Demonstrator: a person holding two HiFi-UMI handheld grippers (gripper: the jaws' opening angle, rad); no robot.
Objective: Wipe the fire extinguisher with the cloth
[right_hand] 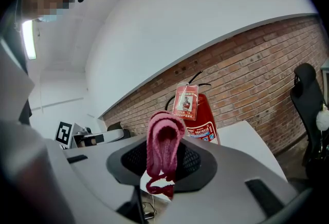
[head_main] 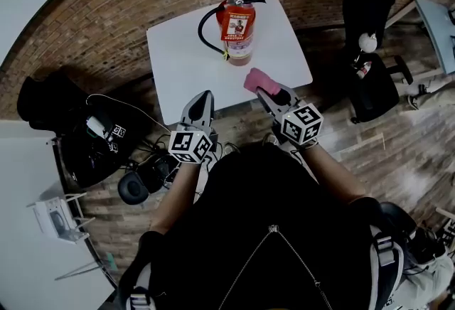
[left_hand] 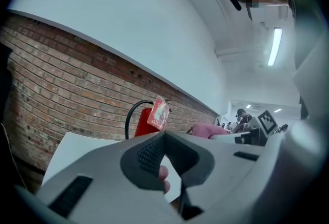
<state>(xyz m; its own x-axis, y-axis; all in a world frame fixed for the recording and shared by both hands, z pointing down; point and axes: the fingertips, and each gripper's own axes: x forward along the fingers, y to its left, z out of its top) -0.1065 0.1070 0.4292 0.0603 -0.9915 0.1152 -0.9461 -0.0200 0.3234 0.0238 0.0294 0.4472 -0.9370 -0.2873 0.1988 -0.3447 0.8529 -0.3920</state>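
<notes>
Here, a red fire extinguisher (head_main: 238, 31) stands upright near the far edge of a small white table (head_main: 178, 67), its black hose looping to one side, facing both grippers held at the near edge. The right gripper (head_main: 266, 92) pinches a folded pink cloth (head_main: 256, 79) above the table's near corner, while the left gripper (head_main: 205, 97) appears to have its jaws pressed together on nothing. A brick wall (head_main: 106, 10) backs the table, and a black office chair (head_main: 370, 10) on the right and dark bags (head_main: 85, 138) on the floor at left hem in its sides.
</notes>
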